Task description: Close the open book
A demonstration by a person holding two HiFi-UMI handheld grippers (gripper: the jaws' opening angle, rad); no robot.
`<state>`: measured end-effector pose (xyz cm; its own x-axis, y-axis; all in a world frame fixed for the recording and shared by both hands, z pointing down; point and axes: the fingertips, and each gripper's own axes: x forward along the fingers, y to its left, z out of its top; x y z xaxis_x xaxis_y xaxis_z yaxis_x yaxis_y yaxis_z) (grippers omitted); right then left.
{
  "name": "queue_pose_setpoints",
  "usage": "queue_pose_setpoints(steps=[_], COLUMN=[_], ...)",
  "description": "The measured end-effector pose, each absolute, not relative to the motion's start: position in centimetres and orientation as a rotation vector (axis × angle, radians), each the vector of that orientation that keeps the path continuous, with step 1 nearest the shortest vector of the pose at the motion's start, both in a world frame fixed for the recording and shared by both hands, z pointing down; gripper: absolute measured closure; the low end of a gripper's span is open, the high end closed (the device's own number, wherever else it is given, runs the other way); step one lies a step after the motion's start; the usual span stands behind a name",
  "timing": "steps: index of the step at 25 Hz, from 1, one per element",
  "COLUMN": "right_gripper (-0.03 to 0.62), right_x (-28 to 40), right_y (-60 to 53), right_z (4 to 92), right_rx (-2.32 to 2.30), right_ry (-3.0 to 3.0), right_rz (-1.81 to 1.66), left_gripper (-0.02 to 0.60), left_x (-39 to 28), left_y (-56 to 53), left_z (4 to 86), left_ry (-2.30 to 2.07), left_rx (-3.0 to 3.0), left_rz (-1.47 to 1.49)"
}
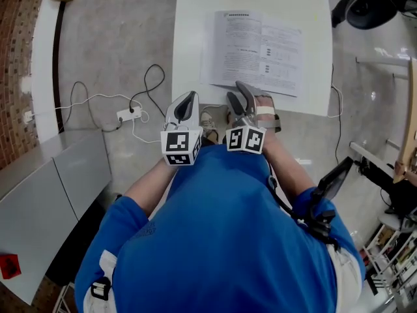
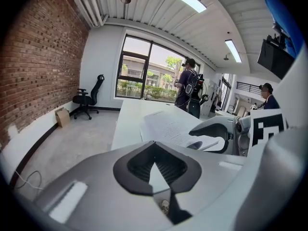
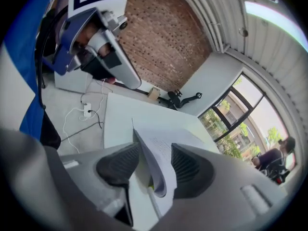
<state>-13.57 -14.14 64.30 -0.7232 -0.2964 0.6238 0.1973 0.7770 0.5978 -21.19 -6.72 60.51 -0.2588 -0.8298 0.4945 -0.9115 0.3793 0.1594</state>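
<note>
On the white table (image 1: 189, 38) lay the open book (image 1: 257, 51), close to the near edge. Right gripper (image 1: 238, 100): jaws spread wide, the book's pages showing between them, not pinched. Left gripper (image 1: 189, 100) hung just beside, jaws pressed together, empty.

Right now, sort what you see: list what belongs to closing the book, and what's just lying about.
Job: book; right gripper, jaws open with pages between them; left gripper, jaws shut; table under the book.
Lying about: power strip; box; office chair.
</note>
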Motion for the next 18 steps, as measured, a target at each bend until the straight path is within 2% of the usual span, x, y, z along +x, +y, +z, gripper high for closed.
queue_pose_setpoints(steps=[4,18], right_gripper=[0.370,0.367], right_x=[-13.7,-17.0], right_y=[-14.4,-14.7], right_z=[66.0,68.0], right_rx=[0.026,0.009], right_ry=[-2.126,-2.066], right_rz=[-0.986,-1.163], left_gripper=[0.575,0.575], left_x=[-21.5,-22.9], left_y=[-6.7,-6.1], left_z=[60.8,62.3], left_ry=[-2.133,-2.127], left_rx=[1.480,1.417], left_rz=[0.216,0.213])
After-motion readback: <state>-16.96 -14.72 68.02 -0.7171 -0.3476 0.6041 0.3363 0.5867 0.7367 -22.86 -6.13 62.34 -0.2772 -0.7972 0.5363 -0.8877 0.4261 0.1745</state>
